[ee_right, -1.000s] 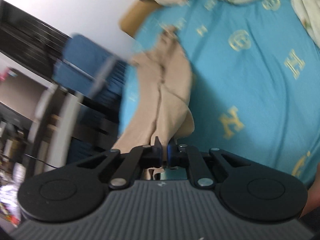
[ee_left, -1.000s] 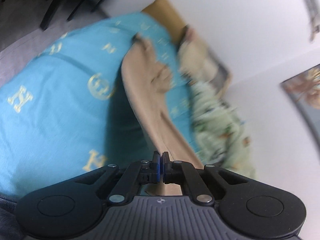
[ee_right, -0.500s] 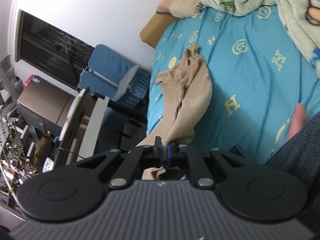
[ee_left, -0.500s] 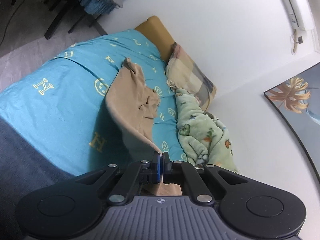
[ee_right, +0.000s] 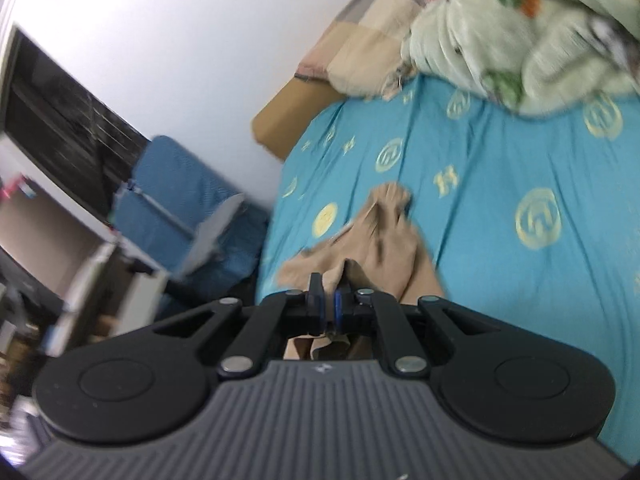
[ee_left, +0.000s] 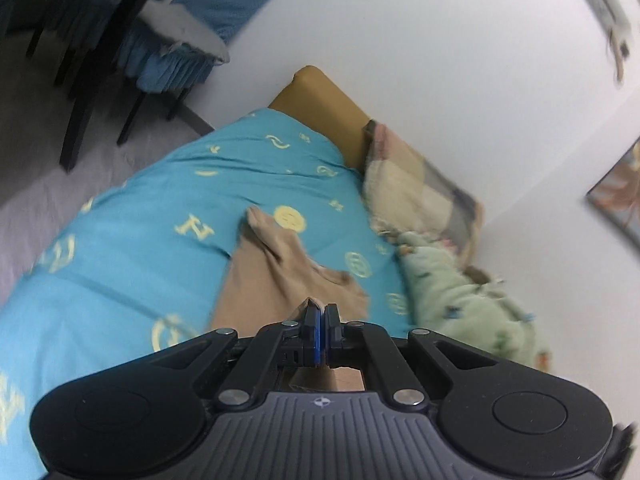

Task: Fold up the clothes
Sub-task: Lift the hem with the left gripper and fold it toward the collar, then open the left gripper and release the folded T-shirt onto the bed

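Both my left claw and right claw pinched the tan garment's near edge; it stretched lengthwise away across the bed.

A tan garment is pinched by the right tongs, its far end trailed onto the turquoise bedsheet.

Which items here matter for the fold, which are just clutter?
In the job:
- tan garment, lying on the blue bedsheet
- left gripper, shut on the garment
- right gripper, shut on the garment

Lying about:
- green printed blanket
- patchwork pillow
- blue chair
- framed picture
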Motion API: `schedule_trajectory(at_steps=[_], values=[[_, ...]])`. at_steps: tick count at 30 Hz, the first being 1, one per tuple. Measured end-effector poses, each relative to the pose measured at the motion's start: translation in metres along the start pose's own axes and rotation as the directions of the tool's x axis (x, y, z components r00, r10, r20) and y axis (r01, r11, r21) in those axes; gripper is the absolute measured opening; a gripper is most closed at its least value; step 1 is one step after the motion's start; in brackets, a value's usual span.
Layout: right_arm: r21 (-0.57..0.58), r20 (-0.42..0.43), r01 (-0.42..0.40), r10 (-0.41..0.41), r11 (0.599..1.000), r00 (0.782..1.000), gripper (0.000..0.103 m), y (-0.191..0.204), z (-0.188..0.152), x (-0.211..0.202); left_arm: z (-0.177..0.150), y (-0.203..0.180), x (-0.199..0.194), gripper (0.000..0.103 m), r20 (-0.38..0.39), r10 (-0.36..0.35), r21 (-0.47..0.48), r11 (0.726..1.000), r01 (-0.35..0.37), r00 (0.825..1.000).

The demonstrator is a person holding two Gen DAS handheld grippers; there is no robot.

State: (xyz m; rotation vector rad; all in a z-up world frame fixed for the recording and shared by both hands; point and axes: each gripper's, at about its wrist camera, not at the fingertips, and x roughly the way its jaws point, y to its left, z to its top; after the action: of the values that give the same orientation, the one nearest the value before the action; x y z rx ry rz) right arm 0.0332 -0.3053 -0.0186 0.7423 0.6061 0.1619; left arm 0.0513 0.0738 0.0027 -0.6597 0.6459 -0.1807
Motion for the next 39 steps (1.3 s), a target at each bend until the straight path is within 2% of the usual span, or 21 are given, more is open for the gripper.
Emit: schedule_trajectory(at_steps=[4,7,10,13,14,15,16,17,18,19,20,24,31,36,37,38,39], values=[[-0.113,0.013,0.062,-0.061,0.992,0.998,0.008,-0.011,0.004,0.065,-0.001,0.019,0.062,0.002,-0.008,0.066,0.108,0.992,-0.065,0.998],[-0.173,-0.016,0.099,-0.104,0.980,0.994,0.008,-0.024,-0.004,0.103,-0.011,0.038,0.095,0.002,-0.035,0.109,0.162,0.981,-0.102,0.993],[-0.226,-0.046,0.135,-0.149,0.965,0.988,0.009,-0.028,-0.010,0.123,-0.019,0.048,0.118,0.002,-0.056,0.148,0.221,0.966,-0.132,0.987],[-0.256,-0.055,0.156,-0.175,0.954,0.983,0.010,-0.026,-0.011,0.131,-0.021,0.049,0.124,0.003,-0.054,0.149,0.276,0.953,-0.129,0.987],[-0.271,-0.057,0.160,-0.182,0.949,0.982,0.012,-0.023,-0.011,0.132,-0.022,0.047,0.123,0.008,-0.052,0.147,0.294,0.947,-0.126,0.988],[-0.286,-0.057,0.158,-0.181,0.945,0.982,0.015,-0.020,-0.011,0.132,-0.023,0.043,0.120,0.019,-0.048,0.142,0.311,0.943,-0.120,0.989],[-0.299,-0.053,0.151,-0.174,0.942,0.983,0.026,-0.016,-0.012,0.129,-0.024,0.039,0.117,0.026,-0.045,0.137,0.328,0.938,-0.115,0.990],[-0.312,-0.049,0.143,-0.166,0.939,0.985,0.049,-0.013,-0.012,0.126,-0.024,0.034,0.112,0.041,-0.040,0.132,0.342,0.933,-0.111,0.990],[-0.325,-0.045,0.136,-0.159,0.936,0.986,0.063,-0.009,-0.013,0.124,-0.025,0.029,0.107,0.058,-0.034,0.127,0.356,0.928,-0.107,0.991],[-0.341,-0.031,0.132,-0.152,0.931,0.988,0.081,-0.005,-0.015,0.118,-0.026,0.022,0.099,0.064,-0.022,0.127,0.369,0.923,-0.110,0.992],[-0.359,-0.007,0.132,-0.144,0.924,0.990,0.085,0.001,-0.017,0.109,-0.028,0.016,0.091,0.072,-0.008,0.121,0.386,0.916,-0.109,0.993],[-0.406,0.066,0.136,-0.119,0.904,0.991,0.085,0.021,-0.025,0.070,-0.038,-0.009,0.051,0.082,0.041,0.093,0.454,0.885,-0.101,0.995],[-0.444,0.130,0.138,-0.088,0.885,0.988,0.085,0.042,-0.049,-0.006,-0.067,-0.032,-0.022,0.087,0.083,0.060,0.489,0.867,-0.093,0.995],[-0.456,0.170,0.138,-0.066,0.879,0.983,0.084,0.051,-0.069,-0.041,-0.095,-0.041,-0.055,0.089,0.091,0.060,0.517,0.850,-0.098,0.994],[-0.457,0.176,0.136,-0.060,0.879,0.983,0.081,0.052,-0.072,-0.046,-0.101,-0.041,-0.059,0.089,0.082,0.065,0.515,0.852,-0.098,0.995],[-0.459,0.179,0.136,-0.059,0.878,0.982,0.070,0.053,-0.075,-0.050,-0.106,-0.041,-0.060,0.089,0.071,0.070,0.512,0.854,-0.097,0.995],[-0.462,0.179,0.139,-0.062,0.876,0.982,0.068,0.054,-0.077,-0.052,-0.110,-0.040,-0.061,0.089,0.058,0.073,0.505,0.858,-0.092,0.996]])
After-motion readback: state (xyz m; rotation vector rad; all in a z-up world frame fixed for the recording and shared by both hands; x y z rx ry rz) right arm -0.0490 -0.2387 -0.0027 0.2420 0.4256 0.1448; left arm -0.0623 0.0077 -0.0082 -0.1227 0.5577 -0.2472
